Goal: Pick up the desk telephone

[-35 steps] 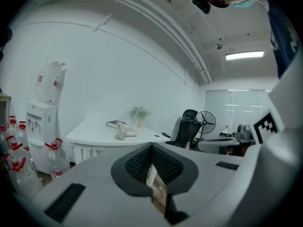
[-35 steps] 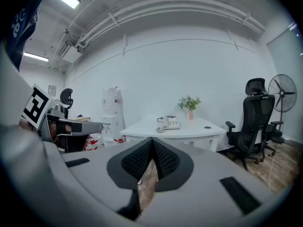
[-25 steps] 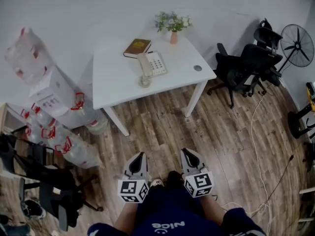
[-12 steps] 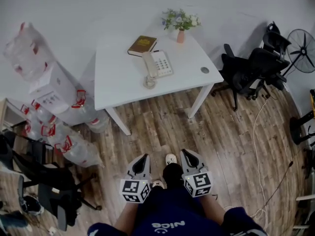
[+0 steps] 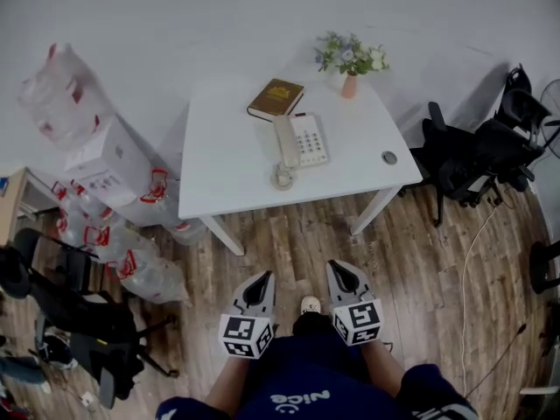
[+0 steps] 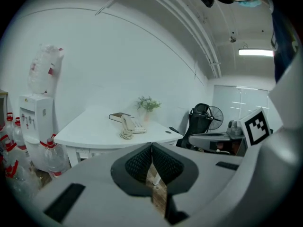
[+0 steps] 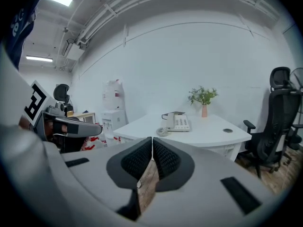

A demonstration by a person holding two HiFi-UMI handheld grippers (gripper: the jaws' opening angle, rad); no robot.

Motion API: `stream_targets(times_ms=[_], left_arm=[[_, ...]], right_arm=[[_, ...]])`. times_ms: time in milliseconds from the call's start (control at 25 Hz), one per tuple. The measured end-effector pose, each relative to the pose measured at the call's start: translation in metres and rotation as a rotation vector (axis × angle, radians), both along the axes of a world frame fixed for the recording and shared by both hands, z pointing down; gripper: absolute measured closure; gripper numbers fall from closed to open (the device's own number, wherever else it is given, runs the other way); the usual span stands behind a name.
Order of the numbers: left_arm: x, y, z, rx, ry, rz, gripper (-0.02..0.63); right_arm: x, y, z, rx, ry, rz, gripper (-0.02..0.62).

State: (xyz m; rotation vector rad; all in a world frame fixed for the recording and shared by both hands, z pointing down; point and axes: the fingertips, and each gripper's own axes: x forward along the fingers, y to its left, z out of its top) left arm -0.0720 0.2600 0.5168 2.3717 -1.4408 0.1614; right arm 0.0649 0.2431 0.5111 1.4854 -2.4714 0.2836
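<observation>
Telephone (image 5: pixel 302 140): white, handset cradled, coiled cord bunched in front; mid-table (image 5: pixel 227 169), beside a brown book (image 5: pixel 276 99).
Left claw (image 6: pixel 151 145): jaws pressed together, empty, well short of the table.
Right claw (image 7: pixel 152 140): likewise closed, gripping nothing.

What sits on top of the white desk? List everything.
On the white desk: a desk telephone with coiled cord, a brown book, a vase of flowers, a round cable port. The desktop beneath telephone and book is covered.
</observation>
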Motion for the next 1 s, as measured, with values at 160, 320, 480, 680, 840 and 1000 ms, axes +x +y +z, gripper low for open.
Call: stream_targets(times_ms=[160, 320, 480, 680, 840, 1000], left_arm=[[0.014, -0.031, 0.004, -0.014, 0.001, -0.037, 0.589], [0.032, -0.062, 0.005, -0.020, 0.003, -0.067, 0.589], [0.051, -0.085, 0.002, -0.017, -0.010, -0.075, 0.589], [0.063, -0.096, 0.006, -0.028, -0.025, -0.079, 0.589], [0.070, -0.103, 0.013, -0.050, -0.026, -0.062, 0.589], [0.068, -0.116, 0.022, -0.066, -0.026, -0.056, 0.589]], right_arm=[[0.015, -0.040, 0.000, 0.008, 0.002, -0.026, 0.571], [0.031, -0.073, 0.001, 0.012, 0.007, -0.057, 0.571], [0.048, -0.094, 0.005, -0.002, 0.006, -0.073, 0.571], [0.053, -0.105, 0.012, 0.000, 0.072, -0.095, 0.571], [0.063, -0.109, 0.022, -0.034, 0.065, -0.055, 0.571], [0.075, -0.119, 0.026, -0.047, 0.065, -0.013, 0.571]])
